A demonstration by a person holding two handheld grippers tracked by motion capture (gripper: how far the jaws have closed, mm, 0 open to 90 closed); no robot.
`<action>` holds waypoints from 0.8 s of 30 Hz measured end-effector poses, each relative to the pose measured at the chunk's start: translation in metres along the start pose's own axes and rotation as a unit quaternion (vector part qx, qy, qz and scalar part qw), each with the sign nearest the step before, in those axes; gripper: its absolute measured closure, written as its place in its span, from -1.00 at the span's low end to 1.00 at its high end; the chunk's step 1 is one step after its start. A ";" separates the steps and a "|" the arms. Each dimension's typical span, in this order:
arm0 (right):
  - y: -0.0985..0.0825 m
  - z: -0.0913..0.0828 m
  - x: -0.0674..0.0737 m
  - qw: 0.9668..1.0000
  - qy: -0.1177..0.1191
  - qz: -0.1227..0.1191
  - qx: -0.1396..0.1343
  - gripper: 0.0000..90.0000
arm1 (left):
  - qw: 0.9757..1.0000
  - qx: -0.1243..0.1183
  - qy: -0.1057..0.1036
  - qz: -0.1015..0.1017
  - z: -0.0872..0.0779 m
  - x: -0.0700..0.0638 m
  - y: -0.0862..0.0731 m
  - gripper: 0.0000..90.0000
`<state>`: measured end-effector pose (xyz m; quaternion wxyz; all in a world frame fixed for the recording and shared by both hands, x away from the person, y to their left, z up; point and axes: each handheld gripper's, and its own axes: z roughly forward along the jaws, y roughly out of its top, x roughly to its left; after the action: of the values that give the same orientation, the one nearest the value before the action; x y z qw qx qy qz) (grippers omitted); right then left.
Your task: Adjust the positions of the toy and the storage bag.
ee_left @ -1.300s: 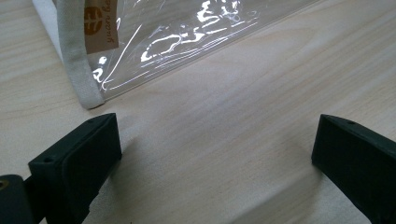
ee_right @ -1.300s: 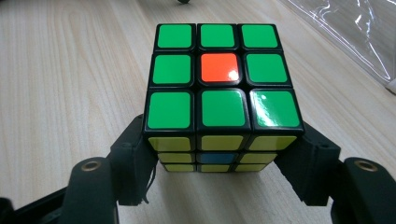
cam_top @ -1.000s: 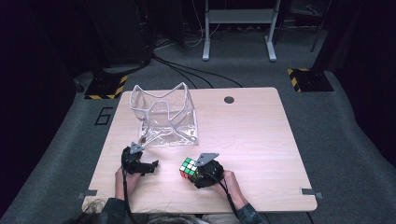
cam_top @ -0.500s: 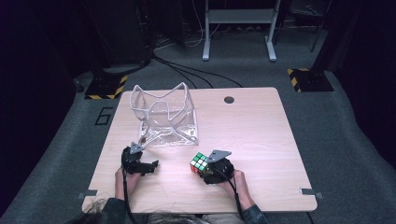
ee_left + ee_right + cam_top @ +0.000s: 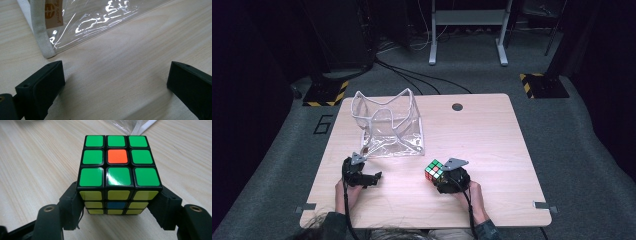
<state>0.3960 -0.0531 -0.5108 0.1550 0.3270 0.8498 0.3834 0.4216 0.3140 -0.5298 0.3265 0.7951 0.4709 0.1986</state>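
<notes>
A Rubik's cube [image 5: 434, 170] sits between the jaws of my right gripper [image 5: 439, 176] at the table's front middle. In the right gripper view the cube [image 5: 118, 170] shows a green top face with an orange centre and a yellow side with a blue centre. Both black pads press on its sides, so the right gripper [image 5: 117, 203] is shut on it. My left gripper [image 5: 373, 178] rests at the front left, just in front of a clear plastic bag [image 5: 387, 125]. In the left gripper view its jaws [image 5: 116, 82] stand wide apart over bare wood, with the bag's white-edged corner [image 5: 47, 50] just beyond.
The light wooden table [image 5: 492, 135] has a round cable hole [image 5: 457, 106] near its back edge. The bag stands open-topped at the back left. Dark floor, cables and a metal stand [image 5: 467, 20] lie beyond the table.
My right gripper has carried the cube to the right and slightly away from the front edge. The left gripper and the bag have stayed where they were.
</notes>
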 end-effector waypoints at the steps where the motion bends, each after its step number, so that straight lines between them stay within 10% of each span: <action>1: 0.000 0.000 0.000 1.000 0.000 0.000 0.000 -0.26 | 1.000 0.000 0.000 0.000 0.000 0.000 0.000 -0.98; 11: -0.003 -0.003 -0.005 1.000 0.009 0.018 -0.008 -0.66 | 1.000 0.000 0.000 0.001 0.000 0.000 0.000 -0.98; 24: -0.012 -0.022 -0.014 0.999 0.006 0.035 -0.019 -0.70 | 1.000 -0.002 0.001 -0.003 0.000 0.000 0.000 -0.98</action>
<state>0.3897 -0.0803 -0.5055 0.1426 0.3508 0.8313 0.4068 0.4219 0.3144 -0.5299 0.3282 0.7929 0.4731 0.1996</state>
